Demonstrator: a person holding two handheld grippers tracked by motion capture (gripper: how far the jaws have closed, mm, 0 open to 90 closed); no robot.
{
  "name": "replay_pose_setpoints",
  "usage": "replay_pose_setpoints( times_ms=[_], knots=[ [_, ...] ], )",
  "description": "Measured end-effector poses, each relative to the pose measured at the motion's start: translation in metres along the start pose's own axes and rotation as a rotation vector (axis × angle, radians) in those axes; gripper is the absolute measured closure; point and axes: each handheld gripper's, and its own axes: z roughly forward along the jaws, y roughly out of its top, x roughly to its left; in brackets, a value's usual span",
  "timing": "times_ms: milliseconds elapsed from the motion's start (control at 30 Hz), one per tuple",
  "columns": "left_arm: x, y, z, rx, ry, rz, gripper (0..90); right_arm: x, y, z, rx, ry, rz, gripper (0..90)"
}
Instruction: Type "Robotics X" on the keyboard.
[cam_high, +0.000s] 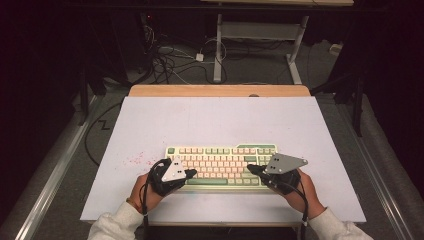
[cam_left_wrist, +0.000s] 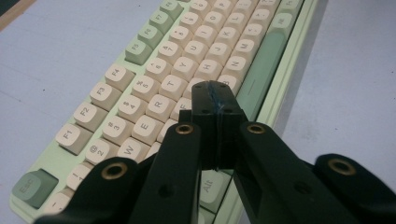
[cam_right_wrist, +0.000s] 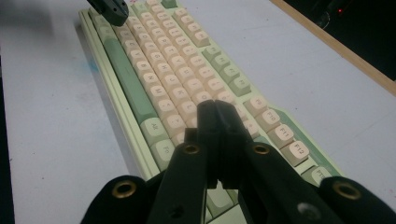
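Note:
A green and cream keyboard (cam_high: 220, 162) lies on the white table near its front edge. My left gripper (cam_high: 192, 173) hovers over the keyboard's left end, jaws shut with nothing between them. In the left gripper view its fingertips (cam_left_wrist: 215, 91) hang just above the cream keys (cam_left_wrist: 173, 84) near the long green space bar (cam_left_wrist: 264, 65). My right gripper (cam_high: 250, 168) is over the keyboard's right end, also shut and empty. From the right gripper view, its closed tips (cam_right_wrist: 216, 109) sit above the keys (cam_right_wrist: 182, 95), and the left gripper's tip (cam_right_wrist: 112, 10) shows at the far end.
The white table top (cam_high: 215, 120) has a wooden strip (cam_high: 220, 90) along its back edge and faint red specks (cam_high: 137, 160) left of the keyboard. Beyond the table are cables (cam_high: 165, 60) on the floor and a desk frame (cam_high: 260, 40).

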Motion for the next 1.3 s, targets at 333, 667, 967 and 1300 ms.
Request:
replay_pose_setpoints(
  times_ms=[333, 667, 967, 1300],
  knots=[
    [0.004, -0.001, -0.006, -0.012, 0.012, -0.013, 87.5, 0.000, 0.000, -0.001, -0.002, -0.003, -0.001, 89.9],
    [0.008, -0.003, -0.010, -0.009, 0.021, -0.020, 87.5, 0.000, 0.000, -0.001, -0.001, -0.002, -0.001, 89.9],
    [0.015, -0.009, -0.015, -0.008, 0.040, -0.052, 87.5, 0.000, 0.000, -0.001, -0.003, -0.003, -0.002, 90.0],
    [0.019, -0.014, -0.022, -0.016, 0.057, -0.066, 87.4, -0.002, -0.007, 0.002, 0.030, 0.006, 0.014, 90.0]
  ],
)
